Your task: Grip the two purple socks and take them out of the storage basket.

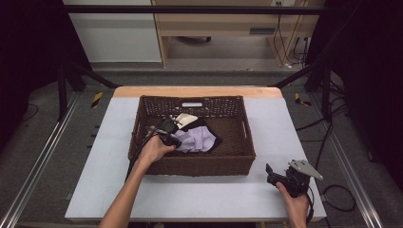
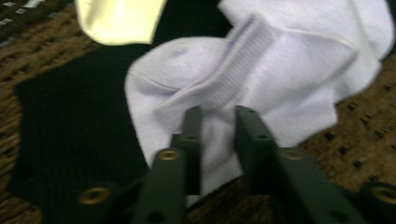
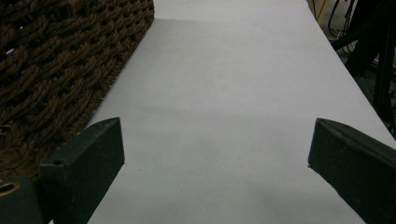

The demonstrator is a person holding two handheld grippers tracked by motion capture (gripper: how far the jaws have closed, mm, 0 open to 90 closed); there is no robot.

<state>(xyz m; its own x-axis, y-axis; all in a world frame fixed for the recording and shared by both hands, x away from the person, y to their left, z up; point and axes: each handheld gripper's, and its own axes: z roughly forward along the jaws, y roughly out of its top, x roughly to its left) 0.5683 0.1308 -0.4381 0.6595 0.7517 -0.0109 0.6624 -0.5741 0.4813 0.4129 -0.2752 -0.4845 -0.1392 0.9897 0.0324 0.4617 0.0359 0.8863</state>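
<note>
**Left tool on the pale sock inside the basket**

I start from the white table (image 1: 190, 194), which carries a brown wicker basket (image 1: 192, 166) set near its middle, handle slot at the far wall. Everything I care about lies inside that basket, toward its left half: a small heap of clothing, with a black garment (image 2: 70, 140) underneath, a cream piece (image 2: 119, 18) at the far side, and a pale lilac sock (image 2: 280, 70) draped on top.

My left gripper (image 2: 218, 114) reaches over the basket's left rim and points into that heap. In the left gripper view its jaws stand close together with a fold of the sock between them, just below the ribbed cuff; I judge the pads to be pinching the fabric. The sock's length runs away from the tips and to their right, so a lift should, I judge, trail the rest of it behind.

My right gripper (image 1: 280, 176) rests well apart on the bare table, right of the basket's near corner, jaws wide and holding nothing. The left hand is plainly the nearer one.
</note>
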